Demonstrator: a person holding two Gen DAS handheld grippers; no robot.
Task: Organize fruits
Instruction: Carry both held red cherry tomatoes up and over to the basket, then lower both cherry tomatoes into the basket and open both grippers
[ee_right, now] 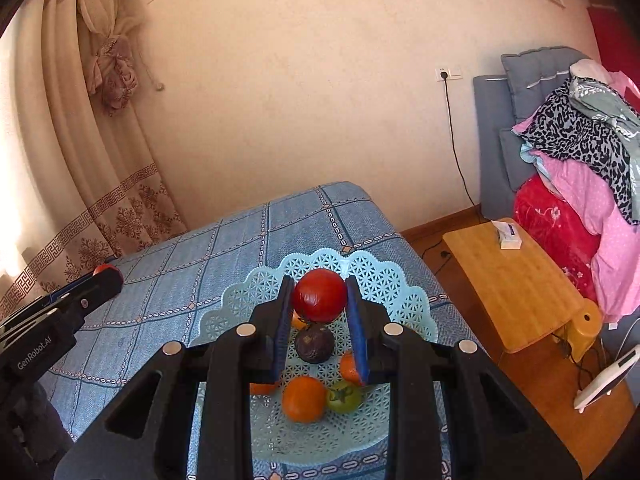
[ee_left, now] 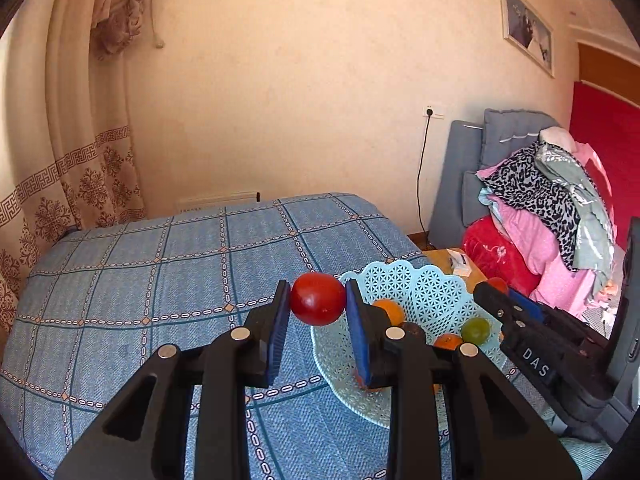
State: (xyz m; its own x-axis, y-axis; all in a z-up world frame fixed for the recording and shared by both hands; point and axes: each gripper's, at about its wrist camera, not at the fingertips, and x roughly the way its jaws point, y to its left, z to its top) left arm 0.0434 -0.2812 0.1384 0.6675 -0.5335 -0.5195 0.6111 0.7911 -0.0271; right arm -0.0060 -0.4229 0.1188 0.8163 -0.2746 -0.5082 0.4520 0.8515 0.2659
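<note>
My left gripper (ee_left: 318,290) is shut on a red tomato (ee_left: 318,306), held in the air over the blue checked bedspread (ee_left: 160,280), just left of the light blue lattice basket (ee_left: 424,292). My right gripper (ee_right: 319,285) is shut on another red tomato (ee_right: 320,298) above that basket (ee_right: 384,280). In the basket lie a dark round fruit (ee_right: 314,344), oranges (ee_right: 304,398) and a green tomato (ee_right: 343,398). Each gripper shows in the other's view: the right gripper (ee_left: 495,289) at the basket's right, the left gripper (ee_right: 105,274) at the left over the bedspread.
A low wooden table (ee_right: 516,288) with a small white box (ee_right: 508,237) stands right of the bed. Behind it a pile of clothes (ee_right: 584,184) lies on grey cushions (ee_right: 532,80). A black cable (ee_right: 456,152) runs down the wall. Curtains (ee_right: 80,160) hang at the left.
</note>
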